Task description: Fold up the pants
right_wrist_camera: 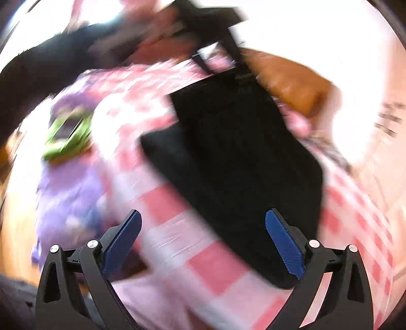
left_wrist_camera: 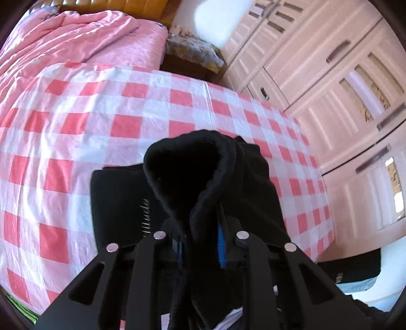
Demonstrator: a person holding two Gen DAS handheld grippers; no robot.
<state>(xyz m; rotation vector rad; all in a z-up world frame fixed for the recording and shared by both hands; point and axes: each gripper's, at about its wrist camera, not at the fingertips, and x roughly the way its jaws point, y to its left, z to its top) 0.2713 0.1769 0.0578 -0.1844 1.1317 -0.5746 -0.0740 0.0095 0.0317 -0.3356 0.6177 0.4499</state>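
Left gripper (left_wrist_camera: 200,243), lower centre: blue ribbed pads pinched nearly closed on a thick fold of black fleecy pants (left_wrist_camera: 203,172). Beyond, a flat folded part on a crinkled pink-and-white checked sheet (left_wrist_camera: 76,121). Right gripper (right_wrist_camera: 203,243), blurred view: jaws spread wide, empty, pants (right_wrist_camera: 228,152) dark above centre.

right-wrist view motion-blurred, left claw (left_wrist_camera: 200,243) pads buried in black pants (left_wrist_camera: 203,172)

Setting: home bedroom. Bed (left_wrist_camera: 76,152) lying under a pink-and-white checked sheet (left_wrist_camera: 177,106); pink quilt (left_wrist_camera: 83,38) bunching at its far end; panelled wardrobe (left_wrist_camera: 330,83) lining the right wall; wooden headboard (left_wrist_camera: 114,5) showing behind the quilt.
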